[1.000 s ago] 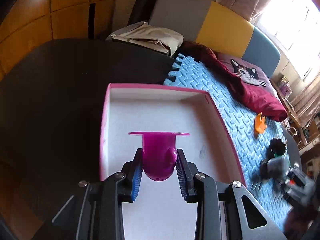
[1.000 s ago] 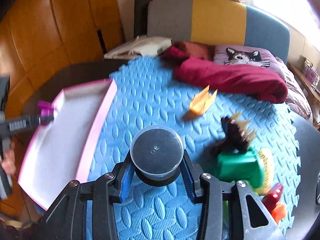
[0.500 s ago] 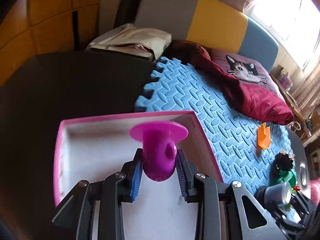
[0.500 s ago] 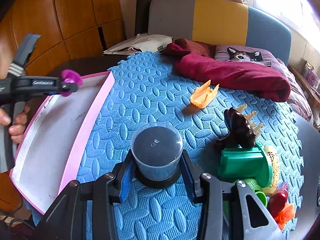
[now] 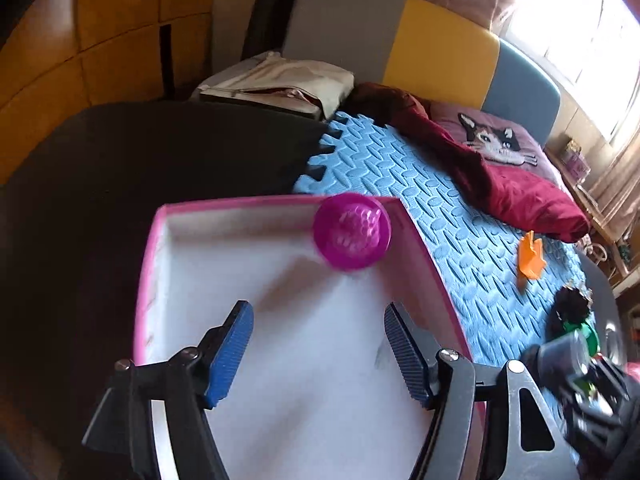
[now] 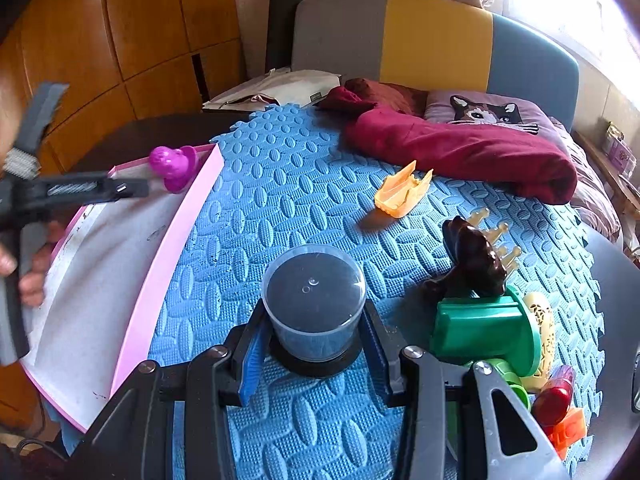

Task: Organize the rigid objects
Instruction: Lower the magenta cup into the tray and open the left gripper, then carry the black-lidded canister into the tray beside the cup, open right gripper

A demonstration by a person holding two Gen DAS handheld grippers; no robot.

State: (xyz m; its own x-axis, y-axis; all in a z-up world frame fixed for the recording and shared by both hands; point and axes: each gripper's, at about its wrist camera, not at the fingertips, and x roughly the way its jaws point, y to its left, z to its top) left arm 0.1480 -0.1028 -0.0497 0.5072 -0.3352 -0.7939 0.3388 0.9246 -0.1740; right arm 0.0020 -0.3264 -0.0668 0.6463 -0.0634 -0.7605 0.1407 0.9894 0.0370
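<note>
A purple flanged toy piece (image 5: 352,236) sits loose at the far right corner of the pink-rimmed white tray (image 5: 148,280), slightly blurred; I cannot tell if it rests or still tumbles. My left gripper (image 5: 319,312) hangs over the tray just behind it, its jaws opening with nothing between them. In the right wrist view the same piece (image 6: 174,164) lies ahead of the left gripper (image 6: 138,190), above the tray (image 6: 160,280). My right gripper (image 6: 314,336) is shut on a clear plastic cup with a black base (image 6: 314,296), standing on the blue foam mat (image 6: 280,200).
An orange piece (image 6: 402,190), a brown figure (image 6: 476,258), a green part (image 6: 484,332) and small red and orange pieces (image 6: 560,400) lie on the mat's right side. A maroon cloth (image 6: 460,148) and a cat cushion (image 6: 486,110) sit behind. A dark table (image 5: 120,180) borders the tray's left.
The left gripper's jaws have parted and let go of the purple piece, which now lies ahead of them at the tray's far right corner. The right gripper still holds the cup in place.
</note>
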